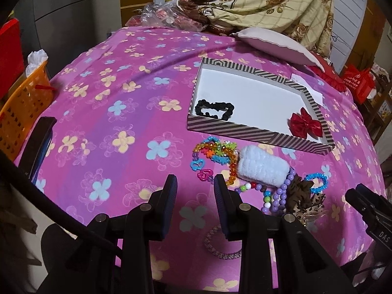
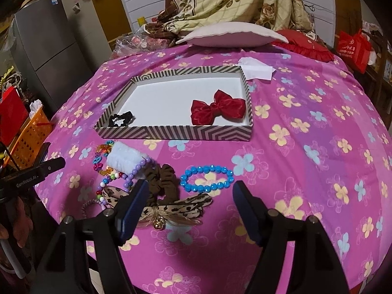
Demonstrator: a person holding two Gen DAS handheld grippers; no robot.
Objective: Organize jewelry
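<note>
A striped box lid (image 1: 257, 132) (image 2: 171, 132) lies on the pink flowered cloth and holds a black scrunchie (image 1: 214, 109) (image 2: 121, 118) and a red bow (image 1: 306, 122) (image 2: 218, 107). In front of it lies a pile: a white fluffy band (image 1: 263, 166) (image 2: 125, 158), coloured bead strings (image 1: 213, 152), purple beads (image 1: 281, 193) (image 2: 133, 174), a brown scrunchie (image 2: 163, 180), a leopard bow (image 2: 176, 207), a blue bead bracelet (image 1: 316, 182) (image 2: 207, 178) and a pink woven bracelet (image 1: 221, 245). My left gripper (image 1: 194, 183) is open, left of the pile. My right gripper (image 2: 191, 191) is open, empty, above the brown scrunchie and blue bracelet.
An orange basket (image 1: 22, 107) (image 2: 29, 134) stands off the table's left side. A pale cushion (image 1: 276, 44) (image 2: 230, 34), a red cushion (image 2: 303, 46), a plastic bag (image 1: 166, 14) and draped floral fabric (image 2: 232, 0) lie at the back. A white paper (image 2: 257, 69) lies by the box.
</note>
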